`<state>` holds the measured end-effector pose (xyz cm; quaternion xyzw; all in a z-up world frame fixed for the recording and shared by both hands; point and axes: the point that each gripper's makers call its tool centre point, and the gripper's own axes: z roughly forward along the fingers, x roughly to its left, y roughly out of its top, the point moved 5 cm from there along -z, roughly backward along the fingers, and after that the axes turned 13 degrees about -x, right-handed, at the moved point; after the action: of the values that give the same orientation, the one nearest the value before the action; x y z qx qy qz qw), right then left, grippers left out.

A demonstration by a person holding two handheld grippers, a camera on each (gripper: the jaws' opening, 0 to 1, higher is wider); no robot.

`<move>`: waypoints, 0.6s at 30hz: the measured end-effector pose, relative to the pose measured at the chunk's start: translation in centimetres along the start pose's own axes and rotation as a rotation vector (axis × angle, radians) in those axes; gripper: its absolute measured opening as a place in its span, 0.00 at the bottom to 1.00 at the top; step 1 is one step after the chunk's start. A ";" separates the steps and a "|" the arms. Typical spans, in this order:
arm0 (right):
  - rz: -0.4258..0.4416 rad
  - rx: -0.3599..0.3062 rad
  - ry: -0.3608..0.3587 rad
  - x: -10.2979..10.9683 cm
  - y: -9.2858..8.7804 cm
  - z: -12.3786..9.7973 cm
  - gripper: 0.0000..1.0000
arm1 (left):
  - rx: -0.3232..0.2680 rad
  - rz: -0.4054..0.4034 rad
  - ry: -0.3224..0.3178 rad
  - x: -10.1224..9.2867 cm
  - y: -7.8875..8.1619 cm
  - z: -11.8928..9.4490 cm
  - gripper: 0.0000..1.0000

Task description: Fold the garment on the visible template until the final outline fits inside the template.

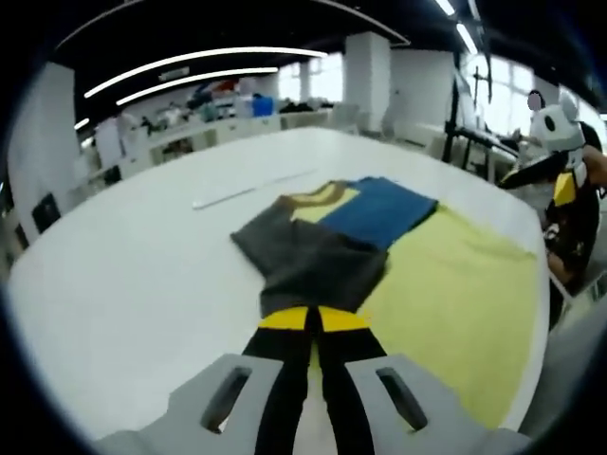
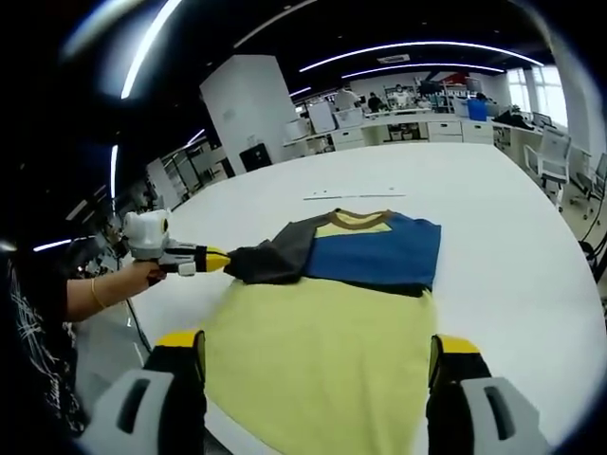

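While the shirt [image 2: 351,248] lies on the white table [image 2: 503,246], its upper part is blue with a yellow chest patch and brown collar, and a dark grey sleeve [image 2: 270,263] reaches toward the table's left edge. The yellow template [image 2: 322,360] lies flat just below the blue part, touching it and running down to the table's near edge.

Left gripper [image 1: 313,320]: jaws closed together, yellow tips pinching the edge of the grey sleeve. In the right gripper view the same tool [image 2: 213,259] comes in from the left with its yellow tip touching the sleeve end, held by a hand [image 2: 142,275] with a bracelet at the wrist.

Right gripper [image 2: 318,349]: jaws spread wide apart, nothing between them, hovering over the near part of the template; whether the tips touch the template cannot be told.

In the left gripper view the sleeve is doubled over into a dark bunch [image 1: 318,261], lying partly on the template [image 1: 455,303] and beside the blue part [image 1: 379,210]. A thin pale strip [image 1: 251,190] lies on the table beyond the collar, well apart from the shirt. Desks and chairs stand past the far edge.
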<state>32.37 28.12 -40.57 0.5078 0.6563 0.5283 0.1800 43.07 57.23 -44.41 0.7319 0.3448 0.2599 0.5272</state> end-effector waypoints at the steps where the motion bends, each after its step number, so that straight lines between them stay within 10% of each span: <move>1: -0.001 0.001 0.000 0.0 0.0 -0.1 0.99 | -0.005 0.006 -0.003 -0.1 0.4 0.2 0.00; 18: 0.000 -0.001 -0.013 -0.4 -0.4 -1.2 0.99 | -0.076 0.124 -0.085 -4.3 6.5 6.2 0.00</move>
<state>31.37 27.18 -40.59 0.5111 0.6549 0.5252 0.1845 46.50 48.90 -40.23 0.7415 0.2662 0.2736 0.5518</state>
